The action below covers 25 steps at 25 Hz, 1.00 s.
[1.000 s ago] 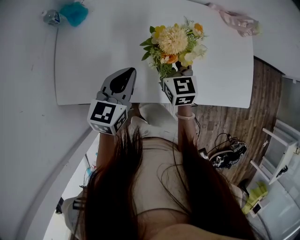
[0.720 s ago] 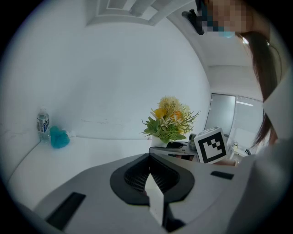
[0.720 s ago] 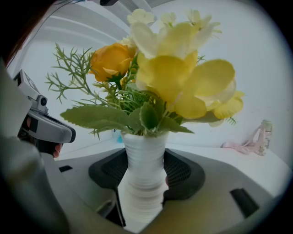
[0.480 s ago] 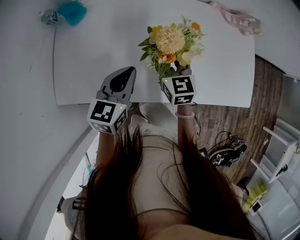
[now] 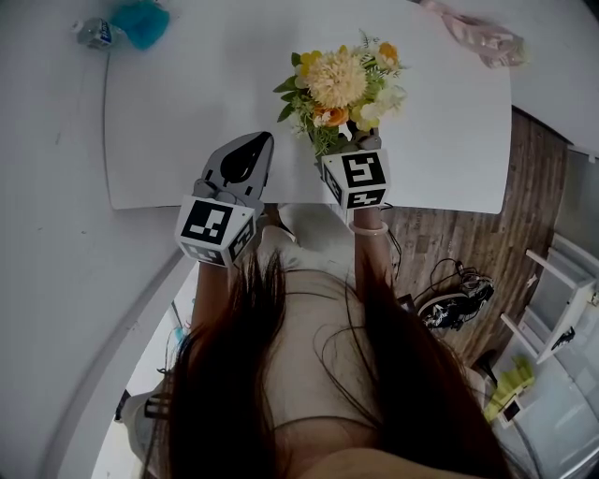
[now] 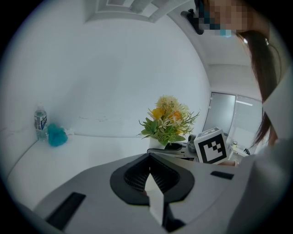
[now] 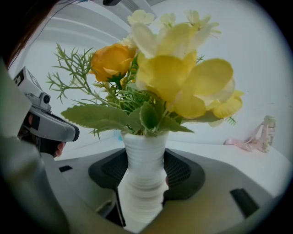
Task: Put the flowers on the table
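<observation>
A bunch of yellow, orange and cream flowers (image 5: 342, 82) with green leaves stands in a ribbed white vase (image 7: 144, 167). My right gripper (image 5: 352, 142) is shut on the vase's narrow waist and holds it upright over the near part of the white table (image 5: 178, 103). The blooms (image 7: 181, 75) fill the right gripper view. My left gripper (image 5: 249, 148) hovers to the left of the vase at the table's near edge, jaws shut with nothing in them (image 6: 151, 176). From the left gripper view the flowers (image 6: 168, 119) show to the right. Whether the vase base touches the table is hidden.
A water bottle (image 5: 94, 33) and a teal fuzzy object (image 5: 145, 23) lie at the table's far left corner. A pink item (image 5: 477, 36) lies at the far right. Wooden floor with shoes (image 5: 456, 304) runs to the right of the table.
My right gripper with the vase has edged slightly farther over the table. The left gripper has stayed in place.
</observation>
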Available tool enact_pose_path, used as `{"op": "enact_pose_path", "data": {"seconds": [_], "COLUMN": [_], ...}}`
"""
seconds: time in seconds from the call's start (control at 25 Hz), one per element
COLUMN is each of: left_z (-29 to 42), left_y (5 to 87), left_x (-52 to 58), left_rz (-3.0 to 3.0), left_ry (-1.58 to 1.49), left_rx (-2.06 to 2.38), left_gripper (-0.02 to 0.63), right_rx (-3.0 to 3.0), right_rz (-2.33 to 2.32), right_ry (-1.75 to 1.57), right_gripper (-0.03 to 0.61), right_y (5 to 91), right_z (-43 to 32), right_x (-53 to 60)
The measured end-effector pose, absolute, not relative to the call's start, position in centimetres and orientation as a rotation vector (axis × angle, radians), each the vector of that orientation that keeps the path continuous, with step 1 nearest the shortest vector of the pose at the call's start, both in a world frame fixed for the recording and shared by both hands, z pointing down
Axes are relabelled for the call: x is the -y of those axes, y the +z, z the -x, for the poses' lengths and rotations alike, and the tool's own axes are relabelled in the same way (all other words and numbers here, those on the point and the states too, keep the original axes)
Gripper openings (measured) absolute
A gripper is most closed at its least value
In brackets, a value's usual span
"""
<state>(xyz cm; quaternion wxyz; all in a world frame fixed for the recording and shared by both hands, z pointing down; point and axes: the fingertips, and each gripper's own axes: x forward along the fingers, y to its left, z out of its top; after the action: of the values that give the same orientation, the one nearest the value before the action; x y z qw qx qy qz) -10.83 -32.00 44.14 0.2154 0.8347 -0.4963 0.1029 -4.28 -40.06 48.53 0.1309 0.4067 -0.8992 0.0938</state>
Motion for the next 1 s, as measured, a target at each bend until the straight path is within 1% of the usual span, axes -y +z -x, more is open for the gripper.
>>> {"op": "enact_pose_path", "data": {"seconds": [1.0], "left_z": [10.2], "left_y": [44.6], "left_x": [31.3], "left_rz": [-2.325], "left_ry": [0.297], "left_rx": [1.346], "left_gripper": [0.003], "right_rx": [2.633], "right_rz": [-1.164], "right_ry": [0.224], "right_gripper": [0.256], "right_y": [48.8], "right_z": [4.2], "right_x": [38.7]}}
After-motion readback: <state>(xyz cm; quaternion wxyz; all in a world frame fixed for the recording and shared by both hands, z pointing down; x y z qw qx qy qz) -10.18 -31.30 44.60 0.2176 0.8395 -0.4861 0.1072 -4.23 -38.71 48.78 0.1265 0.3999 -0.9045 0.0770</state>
